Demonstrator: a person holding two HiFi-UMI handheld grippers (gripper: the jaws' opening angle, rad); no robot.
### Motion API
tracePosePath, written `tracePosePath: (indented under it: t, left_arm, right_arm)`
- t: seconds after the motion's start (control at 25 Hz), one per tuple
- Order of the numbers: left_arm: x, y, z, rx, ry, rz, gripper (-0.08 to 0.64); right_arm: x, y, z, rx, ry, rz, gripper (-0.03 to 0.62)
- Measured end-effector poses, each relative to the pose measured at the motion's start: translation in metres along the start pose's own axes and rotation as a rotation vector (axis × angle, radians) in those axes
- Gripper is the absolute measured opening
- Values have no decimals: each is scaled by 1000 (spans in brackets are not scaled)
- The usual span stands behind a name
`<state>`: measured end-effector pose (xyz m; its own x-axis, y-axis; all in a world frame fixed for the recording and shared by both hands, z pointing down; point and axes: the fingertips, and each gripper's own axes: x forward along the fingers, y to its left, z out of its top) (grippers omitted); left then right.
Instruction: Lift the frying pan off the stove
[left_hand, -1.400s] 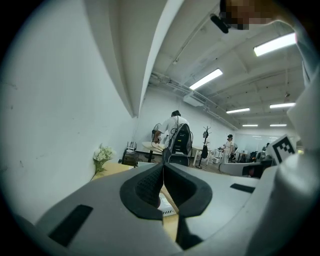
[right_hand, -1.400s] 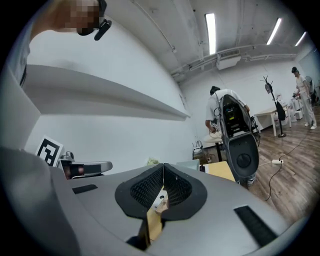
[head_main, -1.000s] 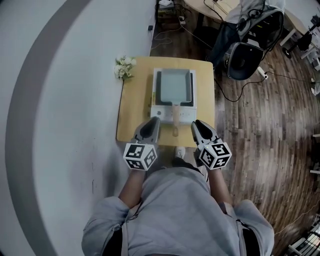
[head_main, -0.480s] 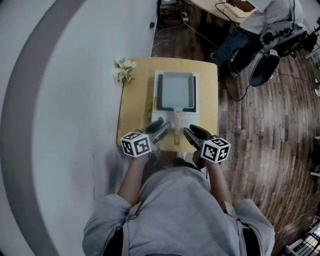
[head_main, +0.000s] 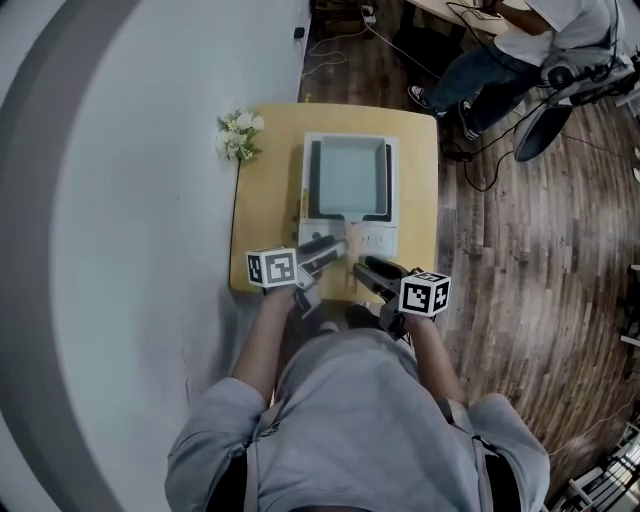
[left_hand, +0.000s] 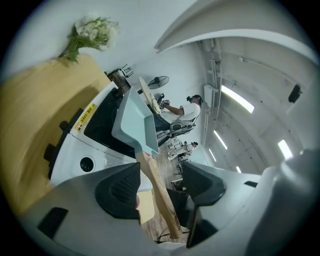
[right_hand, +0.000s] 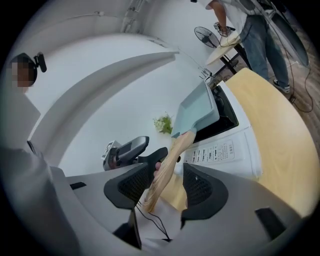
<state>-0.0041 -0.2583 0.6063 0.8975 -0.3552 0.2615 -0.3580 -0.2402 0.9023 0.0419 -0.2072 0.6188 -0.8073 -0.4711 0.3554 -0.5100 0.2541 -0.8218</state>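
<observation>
A square pale-teal frying pan (head_main: 349, 178) sits on a white tabletop stove (head_main: 381, 238), its wooden handle (head_main: 351, 236) pointing toward me. My left gripper (head_main: 327, 252) and right gripper (head_main: 371, 271) flank the handle's end from either side. In the left gripper view the handle (left_hand: 159, 195) runs between the spread jaws of the left gripper (left_hand: 161, 186), with a gap to the right pad. In the right gripper view the handle (right_hand: 167, 167) lies between the right gripper's (right_hand: 166, 186) jaws, close to the left pad. Both pairs of jaws have just been opening, and neither clamps the handle.
The stove stands on a small yellow wooden table (head_main: 265, 220) against a white wall. A bunch of white flowers (head_main: 235, 133) lies at the table's far left corner. A seated person (head_main: 500, 55) and cables are on the wooden floor beyond.
Both grippers came down, rolled, and moved in from the table's front edge to either side of the pan handle. Their jaws went from shut to spread wide.
</observation>
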Motion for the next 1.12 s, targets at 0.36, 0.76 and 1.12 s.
tracePosePath:
  t: [0.36,0.76,1.12]
  left_arm:
    - [36,25,-12,-133,123,-91,244]
    - [63,24,-19,-236,197,-200,244]
    - [76,23,-23,-307,246,-262,161]
  right_arm:
    - [20,-2,-22,127,62,87,196]
    - [32,1,-33,211,104,150,196]
    - [35,12,-36,270,125,263,195]
